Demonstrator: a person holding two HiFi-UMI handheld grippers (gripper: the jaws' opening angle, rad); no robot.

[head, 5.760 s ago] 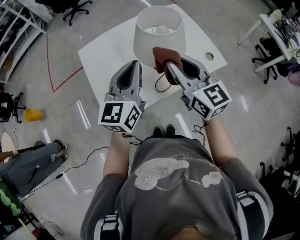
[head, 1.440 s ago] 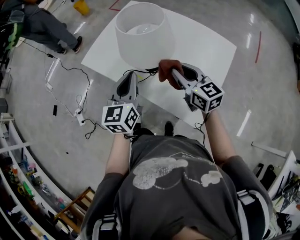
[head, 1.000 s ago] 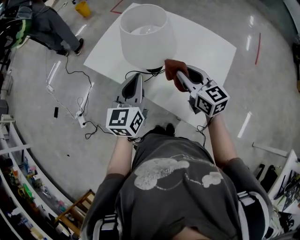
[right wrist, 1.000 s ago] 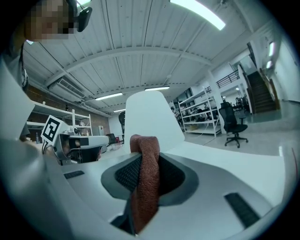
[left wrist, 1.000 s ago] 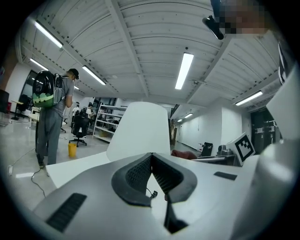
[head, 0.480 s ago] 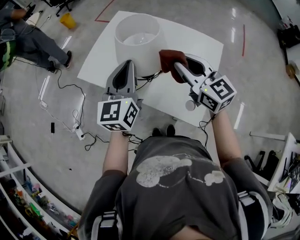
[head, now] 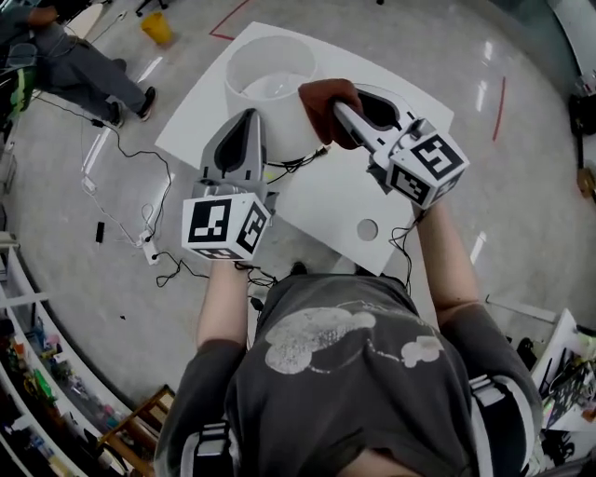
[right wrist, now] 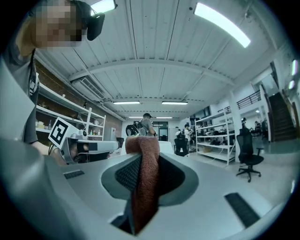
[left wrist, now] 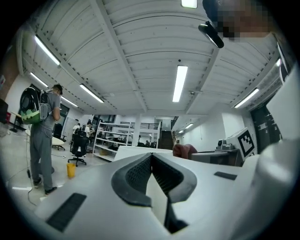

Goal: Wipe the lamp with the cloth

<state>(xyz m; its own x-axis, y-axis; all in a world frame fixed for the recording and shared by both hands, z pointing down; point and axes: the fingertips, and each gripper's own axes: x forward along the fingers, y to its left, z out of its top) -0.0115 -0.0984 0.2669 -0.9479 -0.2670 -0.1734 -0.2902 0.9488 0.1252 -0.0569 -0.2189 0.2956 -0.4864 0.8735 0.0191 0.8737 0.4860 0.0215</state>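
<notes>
The lamp, with its white drum shade (head: 265,88), stands on a white table (head: 400,102). My right gripper (head: 336,105) is shut on a red-brown cloth (head: 323,97), and the cloth lies against the shade's right side near the rim. In the right gripper view the cloth (right wrist: 144,180) hangs pinched between the jaws of the right gripper (right wrist: 141,157). My left gripper (head: 249,115) is shut with nothing in it, and its tip points at the shade's near left side. In the left gripper view the left gripper (left wrist: 151,156) has its jaws meeting, and the cloth (left wrist: 183,151) shows to the right.
A black cord (head: 296,162) trails from the lamp base over the table. The table has a round hole (head: 367,228) near its front edge. A person (head: 56,61) sits on the floor at the far left, near a yellow cup (head: 155,27). Cables and a power strip (head: 149,252) lie on the floor.
The person holding the grippers has walked round the table since the earliest frame. Over the last second the right gripper carried the cloth up against the shade's right side; the left gripper stayed shut beside the lamp.
</notes>
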